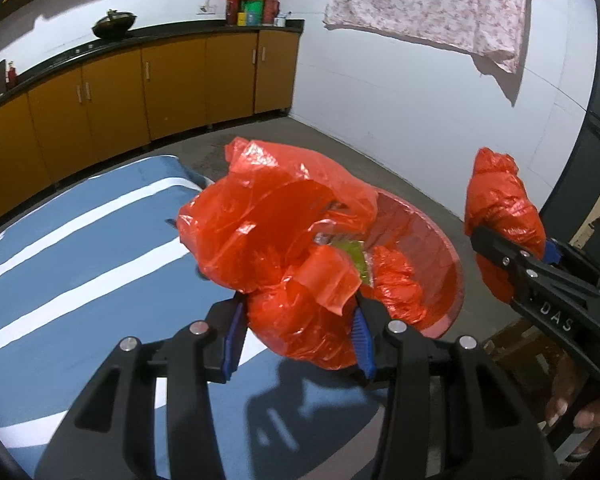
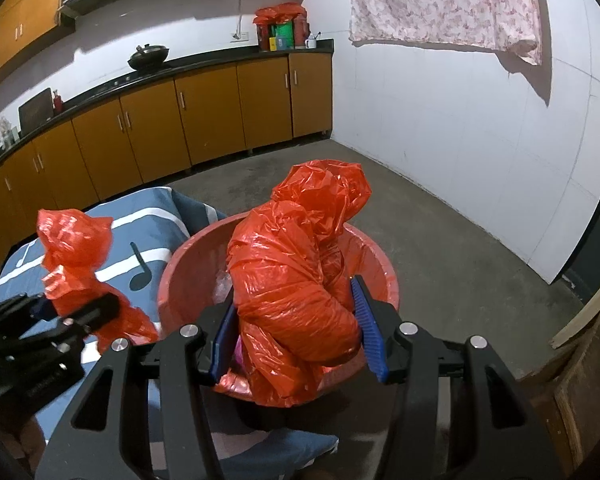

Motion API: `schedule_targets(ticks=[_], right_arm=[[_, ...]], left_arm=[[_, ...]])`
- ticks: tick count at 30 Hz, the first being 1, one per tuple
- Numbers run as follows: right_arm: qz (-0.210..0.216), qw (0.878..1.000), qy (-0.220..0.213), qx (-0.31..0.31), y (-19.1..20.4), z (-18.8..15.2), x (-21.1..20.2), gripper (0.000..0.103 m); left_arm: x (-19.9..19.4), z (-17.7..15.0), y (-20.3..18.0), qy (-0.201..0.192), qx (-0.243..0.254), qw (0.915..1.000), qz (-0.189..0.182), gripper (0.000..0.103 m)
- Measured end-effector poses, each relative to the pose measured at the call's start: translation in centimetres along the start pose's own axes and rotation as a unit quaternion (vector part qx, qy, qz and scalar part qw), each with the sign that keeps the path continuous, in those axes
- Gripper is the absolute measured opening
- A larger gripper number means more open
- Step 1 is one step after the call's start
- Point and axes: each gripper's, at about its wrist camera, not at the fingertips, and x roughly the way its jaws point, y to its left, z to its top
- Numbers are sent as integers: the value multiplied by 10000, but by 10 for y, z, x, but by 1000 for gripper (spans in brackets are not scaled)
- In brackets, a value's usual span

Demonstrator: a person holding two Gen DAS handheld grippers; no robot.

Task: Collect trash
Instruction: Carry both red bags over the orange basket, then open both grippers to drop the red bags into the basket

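Note:
My left gripper [image 1: 298, 332] is shut on a crumpled red plastic bag [image 1: 268, 232], its blue pads pressed into the bag's lower part. The bag hangs over the near rim of a red basin [image 1: 440, 240], which holds more red plastic and a green wrapper [image 1: 352, 256]. My right gripper [image 2: 296, 328] is shut on a second, fuller red bag [image 2: 296, 264] held above the same basin [image 2: 180, 272]. In the left wrist view, this right gripper [image 1: 512, 244] and its bag [image 1: 500, 204] are at the right. The left gripper [image 2: 72, 300] and its bag [image 2: 76, 248] show at the left of the right wrist view.
A bed with a blue and white striped sheet [image 1: 80, 240] lies left of the basin. Orange cabinets [image 2: 204, 120] under a dark counter run along the far wall, with a wok [image 2: 148, 56] on top. Bare concrete floor [image 2: 440, 240] stretches right. A floral cloth [image 2: 444, 0] hangs on the white wall.

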Motion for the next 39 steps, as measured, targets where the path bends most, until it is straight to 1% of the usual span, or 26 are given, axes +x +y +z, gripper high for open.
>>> schedule_targets(ticks=[6, 16, 21, 24, 27, 29, 31, 33, 34, 35, 36, 38, 39], right_arm=[[39, 10000, 24, 37, -5, 7, 12, 53], [116, 9998, 92, 166, -15, 15, 33, 53], [150, 9995, 4, 276, -21, 26, 35, 53], [240, 9990, -63, 383, -24, 33, 35, 53], [443, 9973, -94, 577, -29, 37, 35, 59], [531, 9962, -115, 674, -32, 37, 34, 68], [577, 9956, -158, 715, -33, 37, 31, 72], [558, 9957, -182, 710, -34, 37, 29, 74], [527, 9958, -203, 724, -35, 35, 25, 77], [496, 9958, -218, 739, -36, 35, 24, 83], [442, 9959, -253, 746, -36, 34, 20, 85], [238, 9966, -371, 702, -38, 28, 8, 94], [152, 9968, -399, 680, -37, 25, 4, 95]], left_arm=[[26, 8, -8, 90, 99, 9998, -112, 44], [56, 14, -12, 255, 191, 9993, -191, 44], [66, 21, -12, 294, 170, 9990, -294, 45], [70, 24, -13, 312, 215, 9987, -328, 46], [73, 24, -13, 362, 223, 9985, -338, 51], [73, 24, -11, 375, 213, 9985, -338, 58], [72, 22, -8, 360, 209, 9986, -320, 63], [70, 21, -5, 368, 210, 9987, -295, 65], [70, 21, -4, 374, 208, 9987, -270, 66], [68, 20, -2, 374, 196, 9988, -235, 67], [65, 19, 2, 362, 171, 9990, -194, 67], [56, 18, 7, 302, 128, 9994, -103, 73], [52, 18, 8, 258, 115, 9996, -42, 75]])
